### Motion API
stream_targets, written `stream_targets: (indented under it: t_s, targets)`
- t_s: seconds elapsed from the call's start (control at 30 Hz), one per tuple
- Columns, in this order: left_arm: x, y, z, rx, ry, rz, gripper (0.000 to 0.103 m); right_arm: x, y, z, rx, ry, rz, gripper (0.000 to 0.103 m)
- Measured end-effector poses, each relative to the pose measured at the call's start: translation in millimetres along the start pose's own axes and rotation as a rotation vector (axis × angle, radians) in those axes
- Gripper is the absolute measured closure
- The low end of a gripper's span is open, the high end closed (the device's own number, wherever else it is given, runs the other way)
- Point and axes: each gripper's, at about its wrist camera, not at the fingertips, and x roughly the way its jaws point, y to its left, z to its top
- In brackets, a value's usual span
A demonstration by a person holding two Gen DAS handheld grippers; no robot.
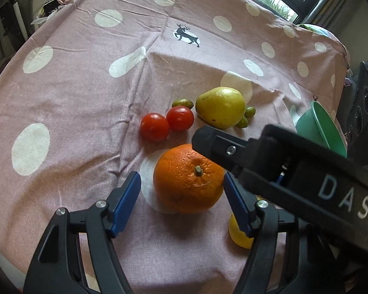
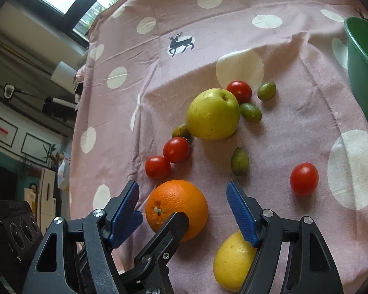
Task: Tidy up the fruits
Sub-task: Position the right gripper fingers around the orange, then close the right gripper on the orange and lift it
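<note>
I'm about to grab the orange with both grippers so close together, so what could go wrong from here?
1. The left gripper straddles the orange with a gap on one side; an uneven squeeze could roll it toward the tomatoes.
2. The right gripper is crowded against the left one, so the two may knock together.
3. The lemon lies under the right gripper's finger and might get nudged along the cloth.

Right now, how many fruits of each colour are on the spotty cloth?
Red tomatoes: 4
Small green fruits: 4
Orange: 1
Yellow-green pear: 1
Yellow lemon: 1
Total: 11
</note>
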Motion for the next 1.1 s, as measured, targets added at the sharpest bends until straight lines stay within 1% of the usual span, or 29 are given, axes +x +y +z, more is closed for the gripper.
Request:
stream_targets:
  t_s: [0.27,0.37,0.5,0.53,0.57,0.63,0.7,0.83,1.1]
  targets:
    - [4,2,0,-0.009,0.023,-0.035,0.038,4,-2,-1,0.003,0.024,0.001,0.029]
    - [6,4,0,-0.02,0.041,-0.062,0.039,7,-1,-1,0.005,0.032,-0.003,0.029]
    - [7,4,-1,-0.019,0.044,-0.07,0.04,11,-3,-1,0.008,0.041,-0.013,0.029]
    - [7,4,-1,-0.016,0.042,-0.07,0.04,12,-3,0,0.012,0.046,-0.01,0.03]
    - [7,4,-1,-0.015,0.041,-0.072,0.04,13,-4,0,0.016,0.05,-0.004,0.033]
    - [8,4,-1,-0.014,0.039,-0.075,0.04,14,-6,0,0.025,0.062,0.012,0.036]
    - [7,6,-1,-0.016,0.038,-0.081,0.041,15,-6,0,0.028,0.066,0.025,0.036]
    - [7,7,0,-0.022,0.043,-0.099,0.041,17,-7,0,0.034,0.076,0.082,0.043]
    - [5,-3,-1,0.001,0.022,-0.093,0.041,11,-11,-1,0.037,0.069,0.089,0.044]
